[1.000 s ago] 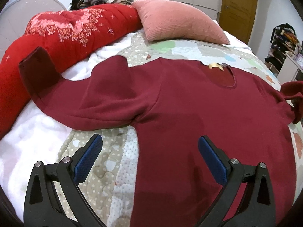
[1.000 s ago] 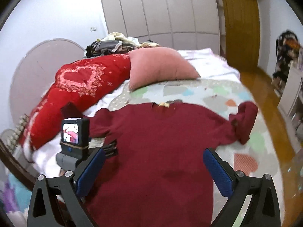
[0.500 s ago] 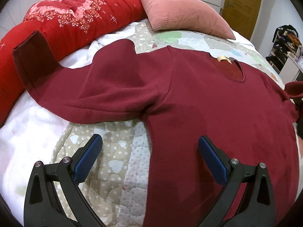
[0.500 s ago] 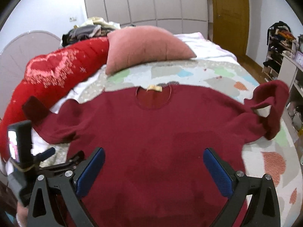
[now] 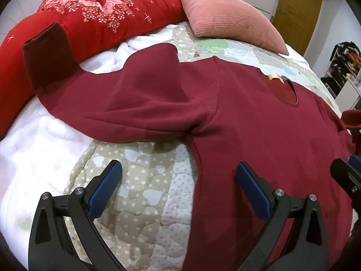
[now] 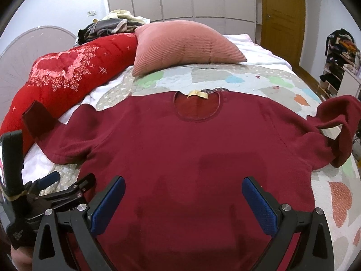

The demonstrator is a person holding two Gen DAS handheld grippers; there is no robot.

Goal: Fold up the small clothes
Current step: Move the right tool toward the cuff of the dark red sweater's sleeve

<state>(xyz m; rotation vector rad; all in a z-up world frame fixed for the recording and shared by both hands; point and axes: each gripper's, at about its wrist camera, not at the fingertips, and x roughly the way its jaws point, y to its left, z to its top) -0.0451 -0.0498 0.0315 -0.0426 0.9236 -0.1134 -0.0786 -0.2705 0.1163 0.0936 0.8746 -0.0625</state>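
A dark red long-sleeved sweater (image 6: 180, 149) lies flat on the bed, neck hole with a yellow label (image 6: 198, 94) at the far side. It also shows in the left wrist view (image 5: 259, 124). Its left sleeve (image 5: 135, 103) stretches out to the cuff (image 5: 47, 52), which rests against the red quilt. Its right sleeve (image 6: 338, 122) is bunched at the bed's right edge. My left gripper (image 5: 178, 187) is open and empty over the sweater's left side seam below the armpit. My right gripper (image 6: 183, 198) is open and empty above the lower body of the sweater.
A rolled red floral quilt (image 6: 67, 76) lies along the left. A pink pillow (image 6: 180, 45) sits at the head. The patchwork bedspread (image 6: 248, 79) covers the bed. A pile of clothes (image 6: 108, 24) is behind the quilt. A shelf (image 6: 338, 61) stands at right.
Both grippers have moved forward and lower toward the sweater. The left one has shifted toward the left sleeve and armpit. The right one now faces the sweater squarely. Both stay open.
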